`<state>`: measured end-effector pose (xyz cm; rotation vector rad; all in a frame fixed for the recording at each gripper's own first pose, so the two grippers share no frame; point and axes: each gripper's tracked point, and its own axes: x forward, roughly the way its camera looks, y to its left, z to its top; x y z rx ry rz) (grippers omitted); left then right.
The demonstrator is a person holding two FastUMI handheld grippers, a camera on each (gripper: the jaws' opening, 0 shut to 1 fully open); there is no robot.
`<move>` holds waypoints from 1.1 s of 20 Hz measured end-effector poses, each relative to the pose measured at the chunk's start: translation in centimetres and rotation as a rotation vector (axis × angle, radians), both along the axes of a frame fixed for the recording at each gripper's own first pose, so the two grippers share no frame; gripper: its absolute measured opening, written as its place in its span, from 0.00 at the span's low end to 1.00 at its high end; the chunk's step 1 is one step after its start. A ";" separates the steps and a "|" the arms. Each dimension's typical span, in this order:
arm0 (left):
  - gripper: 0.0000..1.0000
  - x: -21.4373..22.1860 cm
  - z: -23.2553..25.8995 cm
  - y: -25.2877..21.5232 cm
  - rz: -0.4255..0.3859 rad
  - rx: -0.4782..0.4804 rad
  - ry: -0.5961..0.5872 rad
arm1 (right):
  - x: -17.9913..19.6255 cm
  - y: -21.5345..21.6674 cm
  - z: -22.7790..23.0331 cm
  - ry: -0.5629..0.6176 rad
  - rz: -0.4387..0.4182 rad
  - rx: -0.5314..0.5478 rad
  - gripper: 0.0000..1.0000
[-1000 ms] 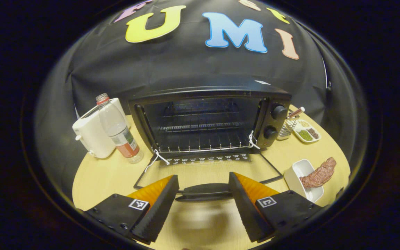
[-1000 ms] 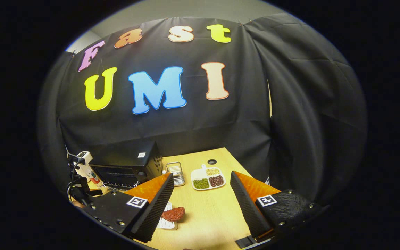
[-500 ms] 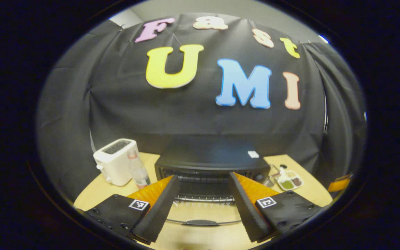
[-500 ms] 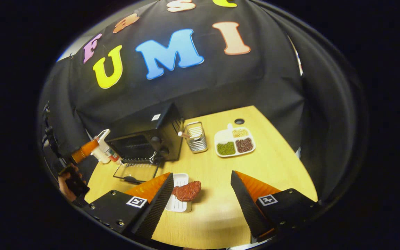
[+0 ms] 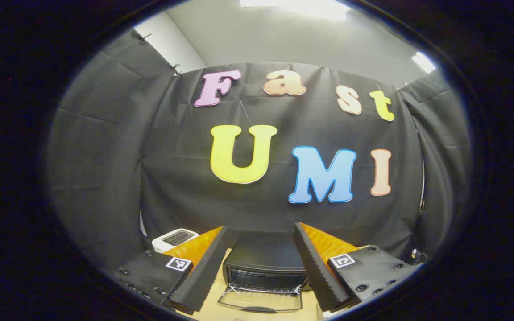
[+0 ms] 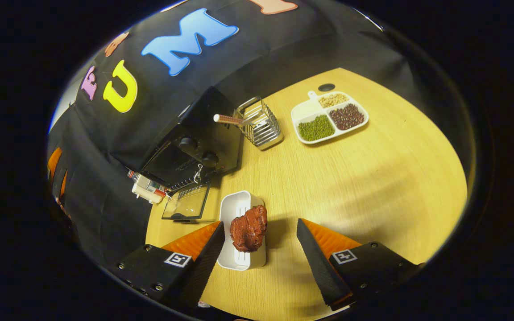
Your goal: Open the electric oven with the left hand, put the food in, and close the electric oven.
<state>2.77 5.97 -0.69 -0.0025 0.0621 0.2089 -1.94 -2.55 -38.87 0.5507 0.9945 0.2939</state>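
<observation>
Black foam fingers of the left gripper are standing spread apart at the bottom of the left gripper view, grasping nothing; a white toaster is peeking out at lower left, and between the fingers the oven is sitting at bottom centre with its door hanging open, flat toward the camera. In the right gripper view, the oven is lying at left of centre, its open door just below it, and a bottle is showing at its left. Right of the oven a wire rack is standing, and a divided plate of beans is resting at upper right on the wooden table. At lower centre the reddish-brown food is lying across a white tray, near the door. The right gripper is hovering released above the table, its left finger beside the tray, the food between the fingers but untouched.
</observation>
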 end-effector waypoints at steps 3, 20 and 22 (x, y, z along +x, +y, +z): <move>1.00 -1.6 -0.9 0.8 0.065 0.000 0.038 | 0.3 1.4 -1.7 0.041 0.016 0.064 0.97; 1.00 0.2 -2.2 2.5 -0.059 -0.081 0.050 | 0.7 2.5 0.8 0.060 -0.112 0.194 0.08; 1.00 0.6 -2.3 3.2 -0.085 -0.081 0.037 | 0.4 3.1 3.0 0.026 -0.124 0.209 0.07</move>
